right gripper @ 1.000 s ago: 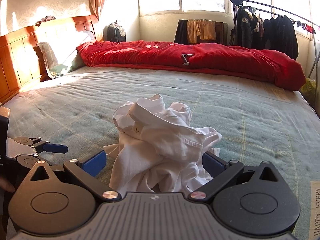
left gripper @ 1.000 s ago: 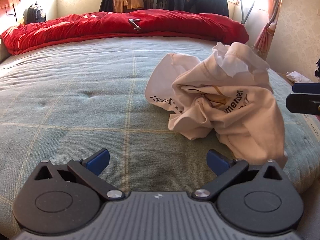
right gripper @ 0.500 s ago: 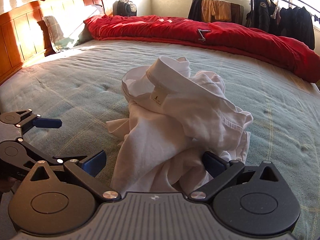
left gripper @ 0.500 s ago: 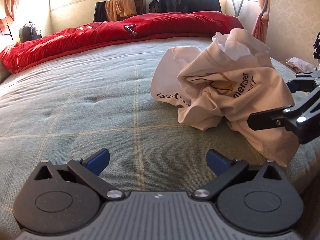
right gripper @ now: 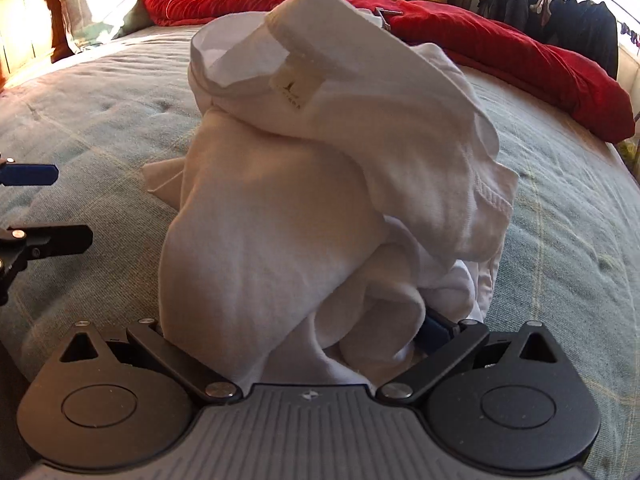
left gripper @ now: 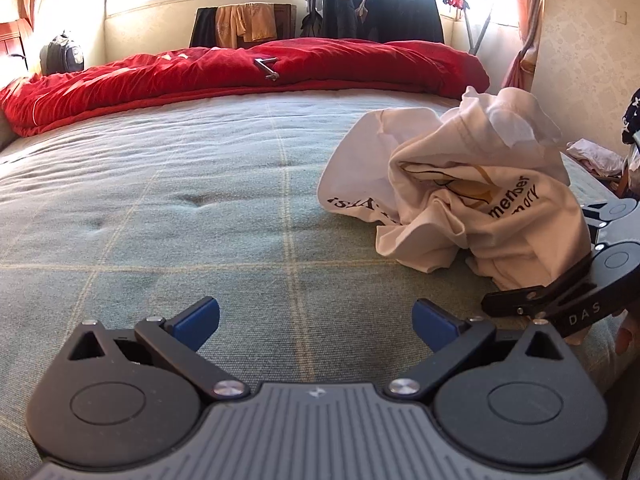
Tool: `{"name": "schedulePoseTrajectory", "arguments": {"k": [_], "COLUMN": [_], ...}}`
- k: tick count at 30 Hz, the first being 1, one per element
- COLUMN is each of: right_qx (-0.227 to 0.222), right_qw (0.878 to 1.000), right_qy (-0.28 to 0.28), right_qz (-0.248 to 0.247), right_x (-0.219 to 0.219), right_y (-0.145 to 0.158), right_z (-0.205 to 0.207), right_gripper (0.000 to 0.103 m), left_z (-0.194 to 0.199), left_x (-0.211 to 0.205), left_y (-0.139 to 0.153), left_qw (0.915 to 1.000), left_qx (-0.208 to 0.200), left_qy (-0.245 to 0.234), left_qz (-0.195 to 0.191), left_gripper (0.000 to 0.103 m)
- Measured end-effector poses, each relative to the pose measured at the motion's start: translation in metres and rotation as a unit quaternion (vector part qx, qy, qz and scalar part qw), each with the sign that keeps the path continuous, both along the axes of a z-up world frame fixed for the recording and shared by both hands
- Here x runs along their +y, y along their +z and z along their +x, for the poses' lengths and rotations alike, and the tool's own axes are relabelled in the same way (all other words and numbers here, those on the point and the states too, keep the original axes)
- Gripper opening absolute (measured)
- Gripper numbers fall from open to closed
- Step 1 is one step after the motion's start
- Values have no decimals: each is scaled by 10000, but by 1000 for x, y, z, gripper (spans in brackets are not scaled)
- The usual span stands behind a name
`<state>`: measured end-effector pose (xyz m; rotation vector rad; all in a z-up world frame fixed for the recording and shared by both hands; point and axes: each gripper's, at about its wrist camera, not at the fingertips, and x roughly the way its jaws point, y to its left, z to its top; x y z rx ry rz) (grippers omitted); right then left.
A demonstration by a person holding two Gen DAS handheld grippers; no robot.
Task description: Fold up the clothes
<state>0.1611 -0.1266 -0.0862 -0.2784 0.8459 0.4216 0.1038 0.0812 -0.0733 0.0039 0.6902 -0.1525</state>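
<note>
I've pushed my right gripper into the crumpled shirt near the bed's right edge, jaws wide around cloth but not clamped, left gripper wide open, empty; grab comes next.

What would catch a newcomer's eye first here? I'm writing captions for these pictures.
The crumpled white printed T-shirt, heaped near the right edge of the green checked bedspread, with the right gripper pushed into its folds. Behind it, the red quilt lies across the bed's far end.
</note>
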Motion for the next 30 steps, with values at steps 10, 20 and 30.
{"name": "schedulePoseTrajectory", "arguments": {"k": [10,20,30], "right_qx": [-9,-194,-670], "right_qw": [9991,9945,9920], "right_qy": [-395,-724,-931], "right_qz": [-149,726,519], "right_x": [9,-7,-3], "right_y": [19,77,112], "right_z": [-14,-62,-98], "right_gripper": [103,103,103], "left_z": [-26,-17,-4], "left_x": [1,-3,14], "left_y": [11,31,41], "left_qw": [9998,9915,9872], "left_qx": [10,-342,-465], "left_qy": [-181,-1207,-1486], "left_qz": [53,336,350], "left_gripper": [101,86,70]}}
